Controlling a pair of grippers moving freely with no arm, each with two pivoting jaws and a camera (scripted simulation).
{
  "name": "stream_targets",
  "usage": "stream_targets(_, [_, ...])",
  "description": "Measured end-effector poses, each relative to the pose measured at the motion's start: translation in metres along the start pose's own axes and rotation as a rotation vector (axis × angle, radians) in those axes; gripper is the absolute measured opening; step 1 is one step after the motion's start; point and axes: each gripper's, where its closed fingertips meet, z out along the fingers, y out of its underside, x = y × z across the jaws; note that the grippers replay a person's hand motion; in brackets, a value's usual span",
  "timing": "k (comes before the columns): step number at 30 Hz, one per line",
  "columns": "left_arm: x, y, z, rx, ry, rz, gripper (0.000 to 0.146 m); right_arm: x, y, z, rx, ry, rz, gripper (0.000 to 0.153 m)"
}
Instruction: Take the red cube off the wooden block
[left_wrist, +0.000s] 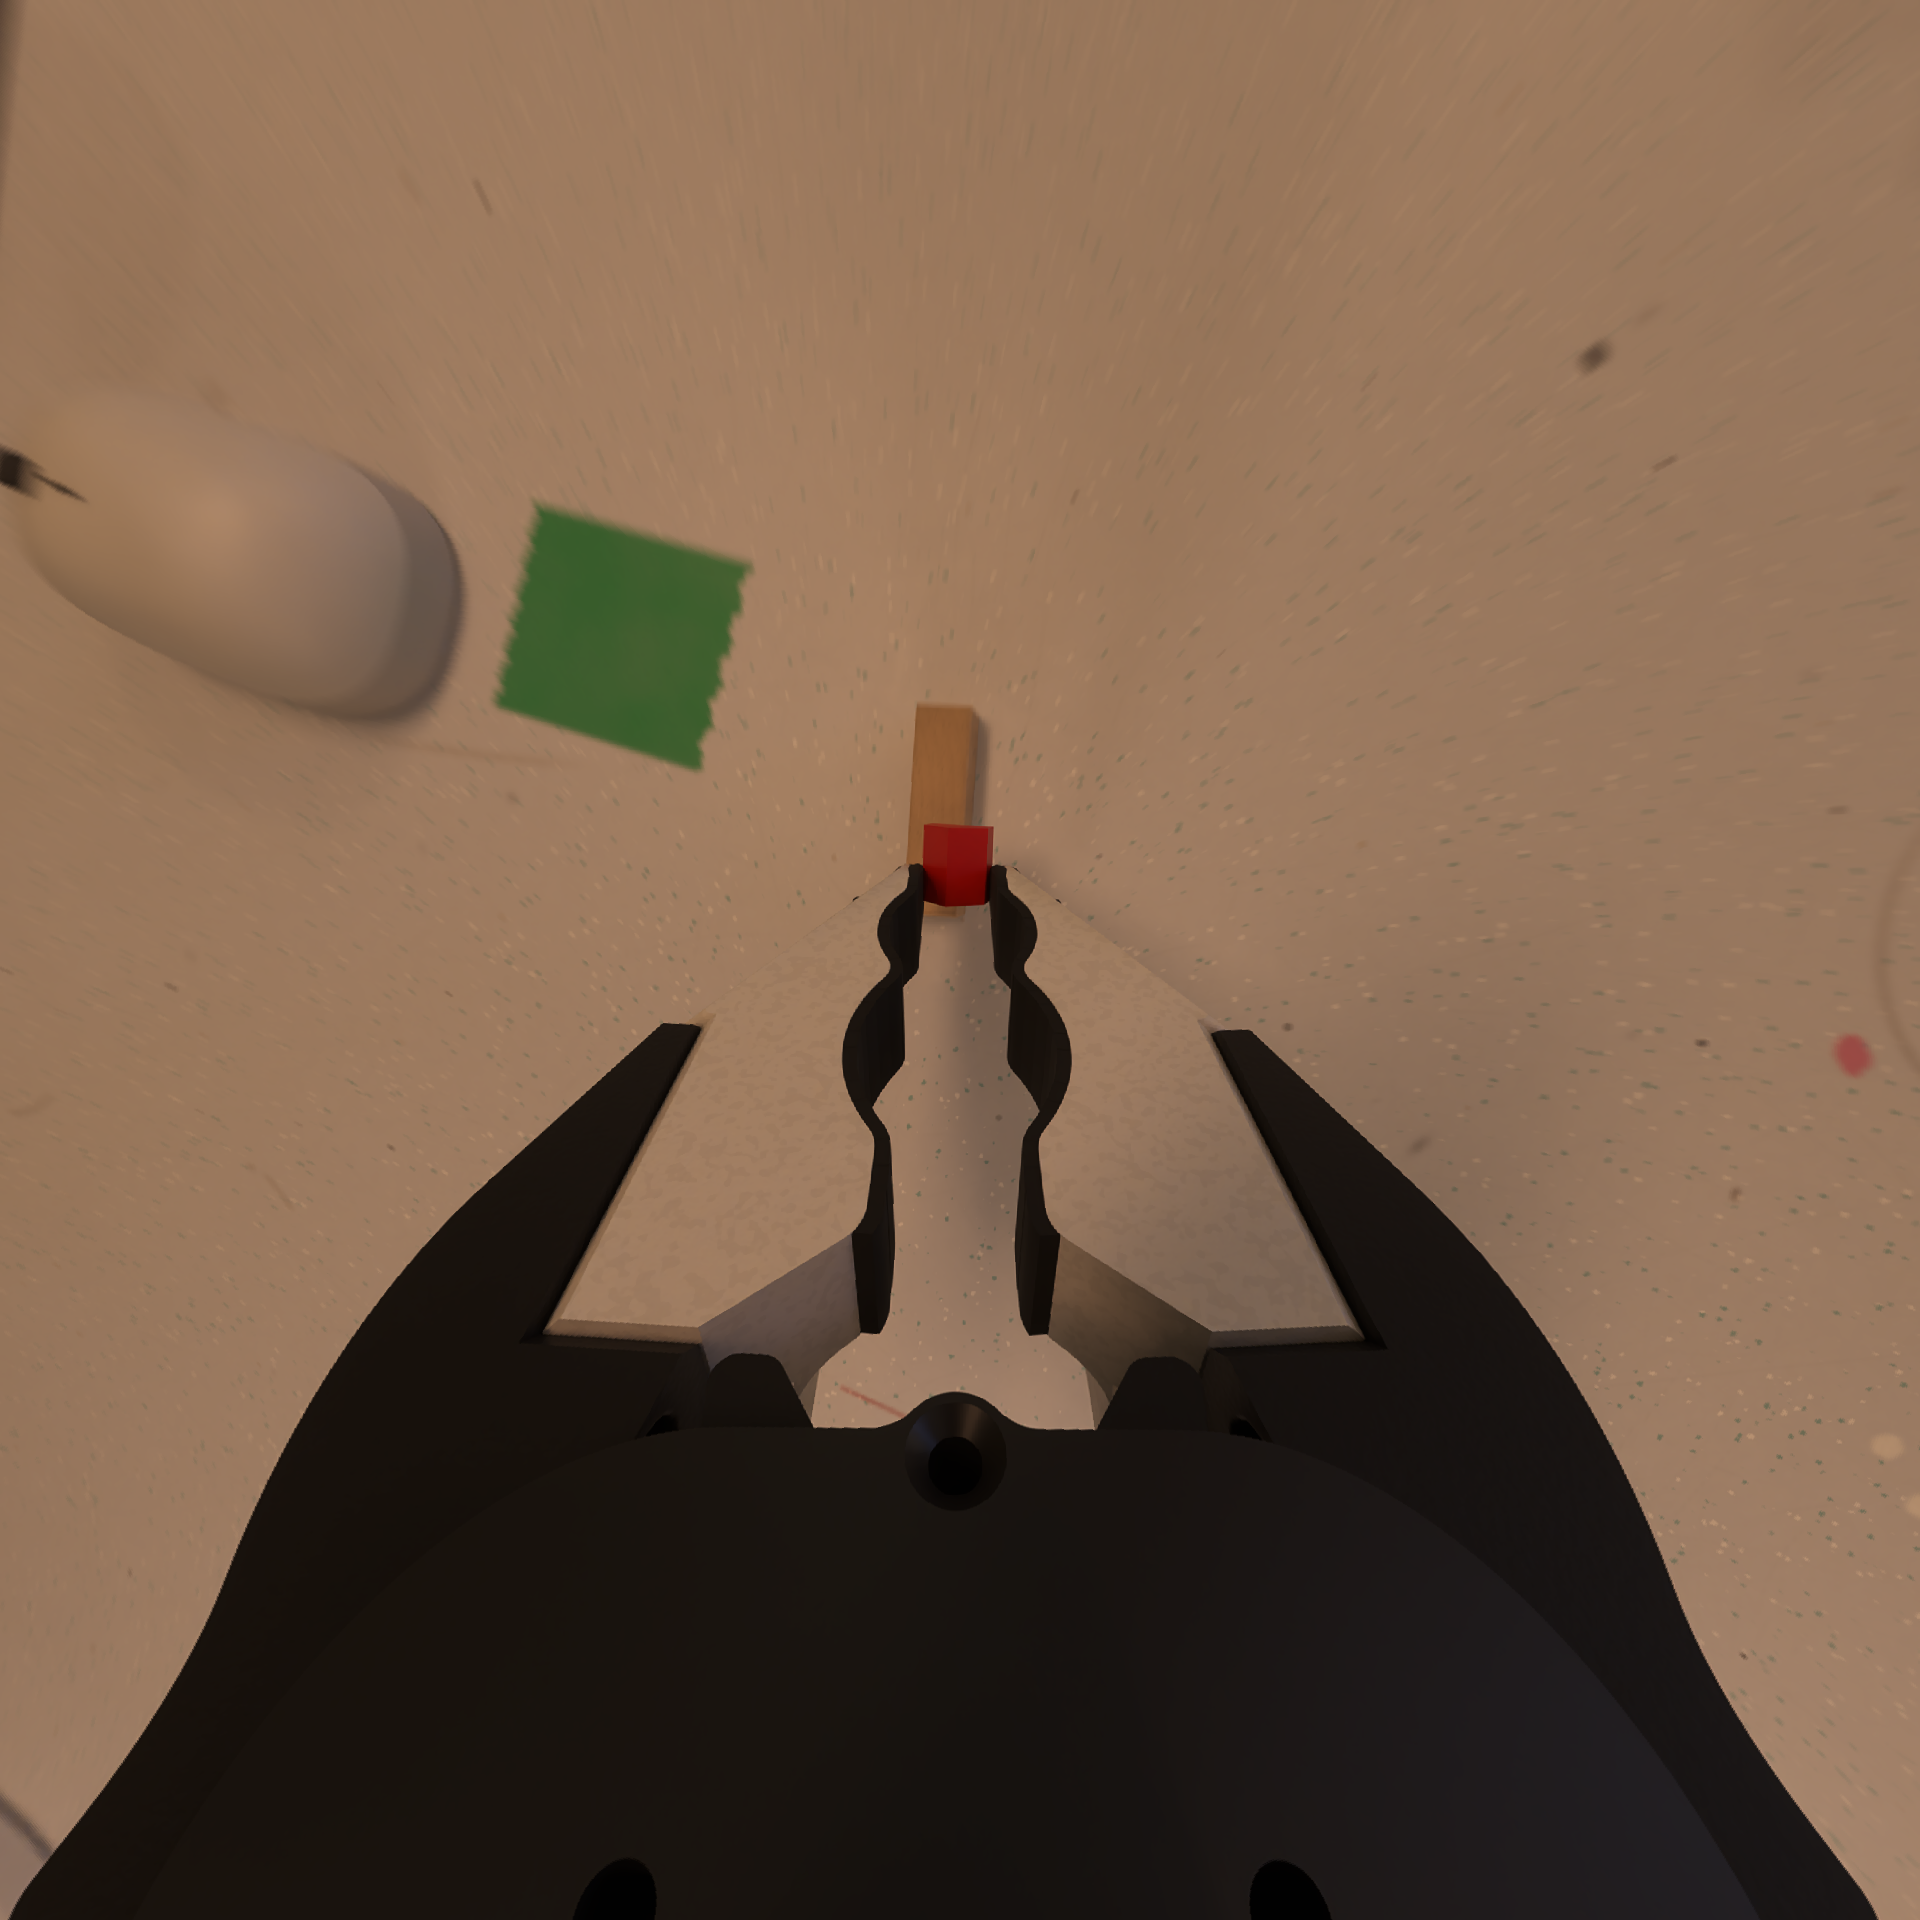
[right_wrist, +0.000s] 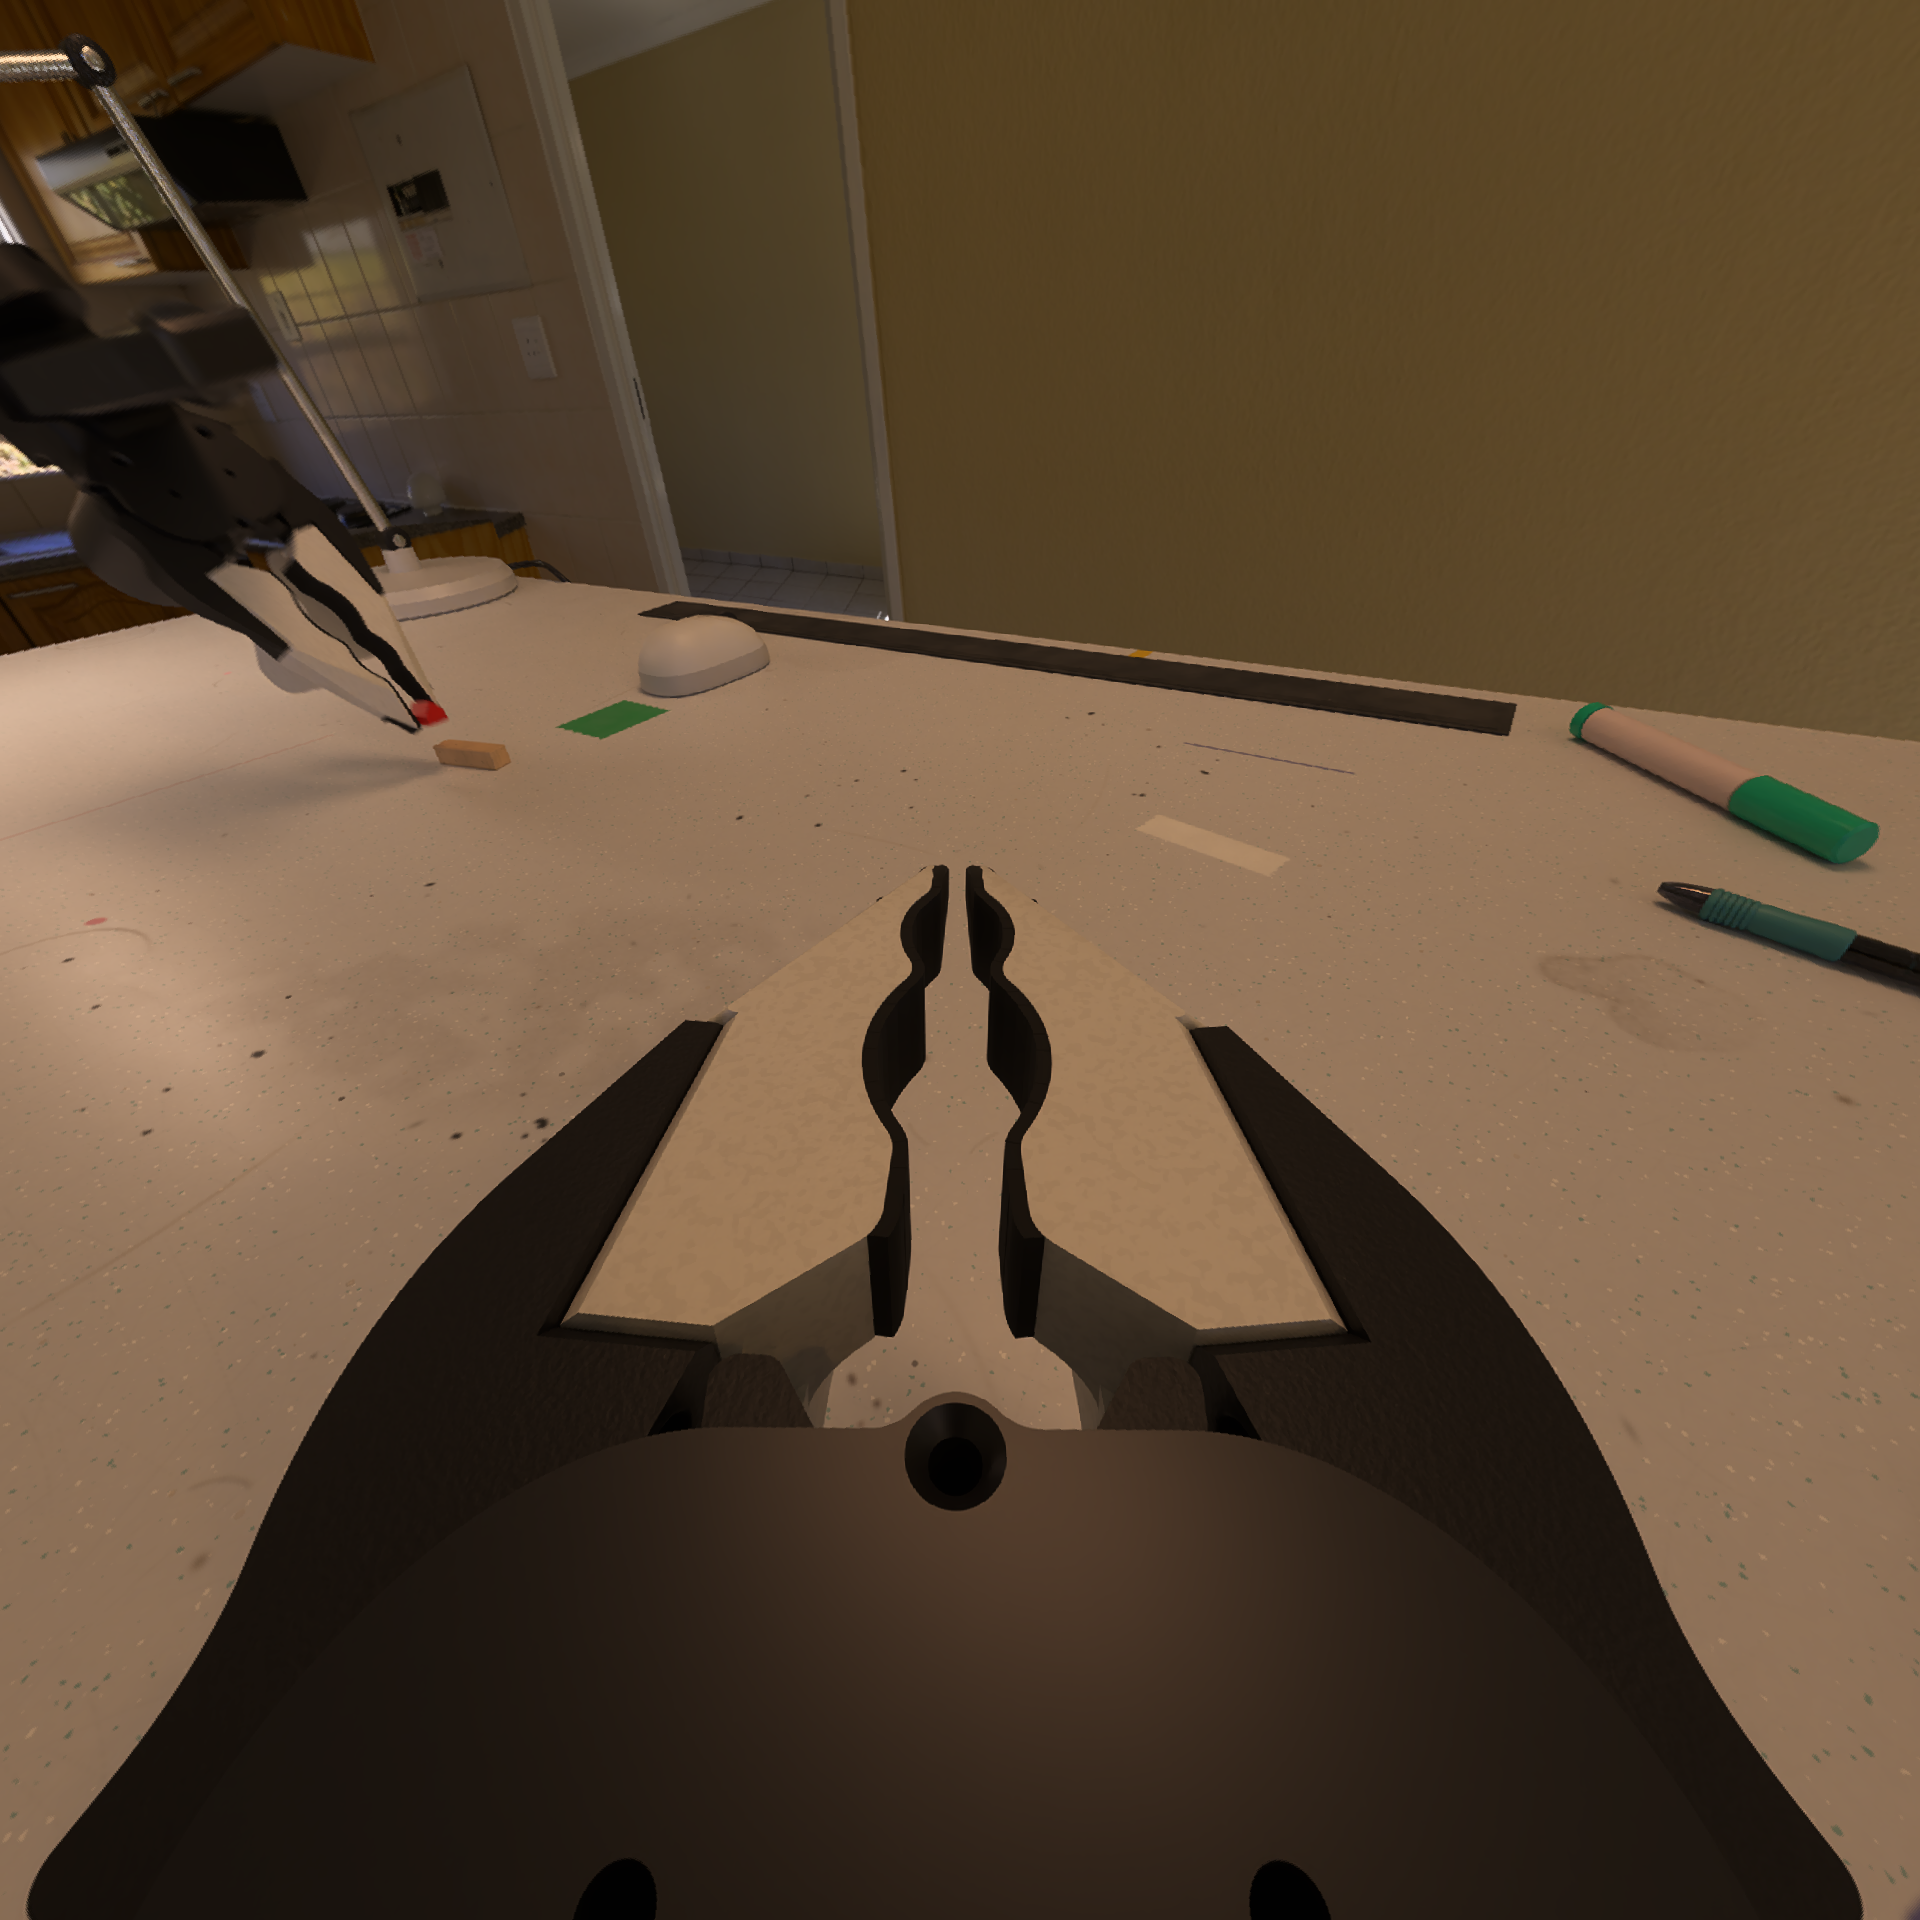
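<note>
My left gripper is shut on the small red cube, its fingertips on the cube's two sides. The thin wooden block lies flat on the table under and beyond the cube. In the right wrist view the left gripper holds the red cube a little above the table, just left of and clear of the wooden block. My right gripper is shut and empty, low over the table's middle, far from both.
A green square patch and a white rounded object lie left of the block. In the right wrist view a green-capped marker, a pen, a white strip, a black bar and a lamp base sit on the table.
</note>
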Motion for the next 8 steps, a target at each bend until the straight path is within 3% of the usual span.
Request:
stream_targets(4, [0.013, -0.036, -0.051, 0.367, -0.109, 0.108, 0.012, 0.000, 0.000, 0.000, -0.003, 0.002, -0.006, 0.003])
stream_targets(8, [0.036, -0.076, -0.105, 0.528, -0.479, 0.292, 0.012, -0.001, -0.004, -0.002, 0.016, 0.008, -0.026, 0.002])
